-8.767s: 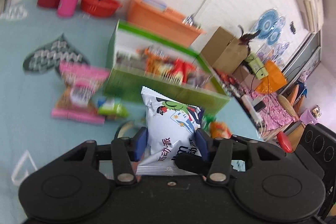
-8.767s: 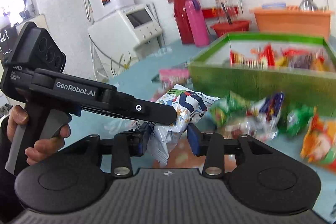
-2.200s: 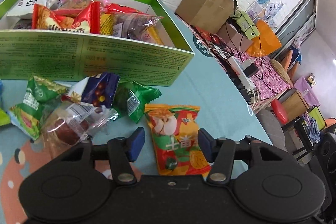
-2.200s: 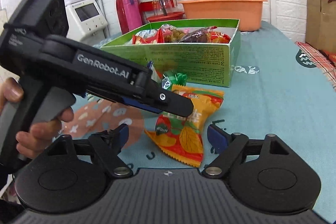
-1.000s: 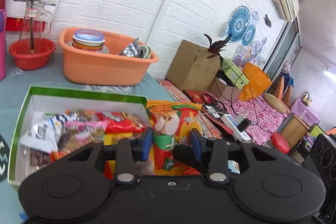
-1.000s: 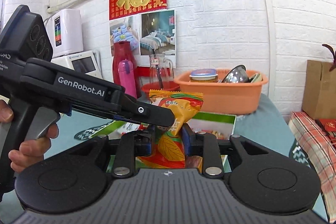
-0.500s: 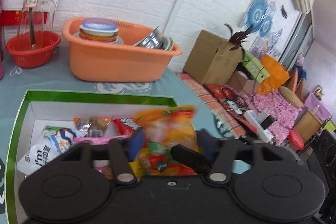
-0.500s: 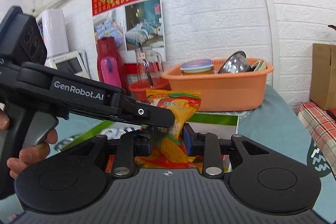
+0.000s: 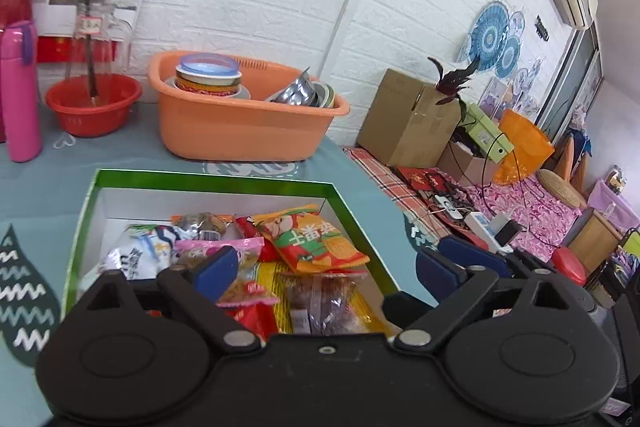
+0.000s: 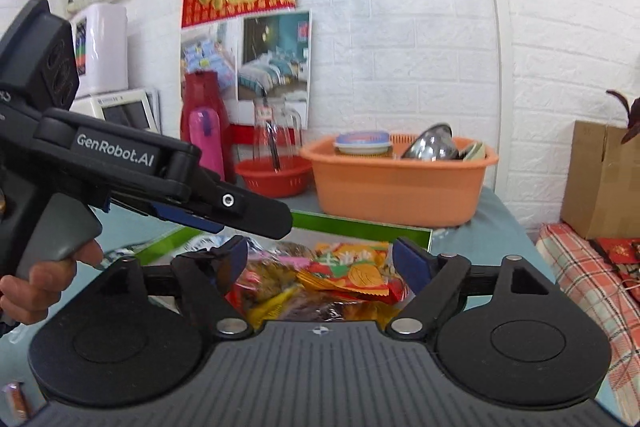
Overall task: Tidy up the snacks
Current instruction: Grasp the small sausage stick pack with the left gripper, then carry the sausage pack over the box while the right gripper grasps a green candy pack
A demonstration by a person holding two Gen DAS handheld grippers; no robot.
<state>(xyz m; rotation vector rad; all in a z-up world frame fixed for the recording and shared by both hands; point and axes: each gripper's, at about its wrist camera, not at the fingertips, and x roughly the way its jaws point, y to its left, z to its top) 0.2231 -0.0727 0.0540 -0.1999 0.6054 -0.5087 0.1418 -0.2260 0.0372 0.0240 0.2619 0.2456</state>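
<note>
Dropped a half-second ago, the orange apple-chip packet (image 9: pixel 310 237) now lies on the snack pile in the green box (image 9: pixel 208 178), just ahead of both claws. Left gripper (image 9: pixel 320 267) and right gripper (image 10: pixel 318 259) both gape wide, empty, side by side over the box's near end. Box looks well filled; whatever's left outside it isn't visible.

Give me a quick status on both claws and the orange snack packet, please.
Left claw open, empty. Right claw open, empty. Orange snack packet lying in the green box on top of other snacks. Nothing in the way.
</note>
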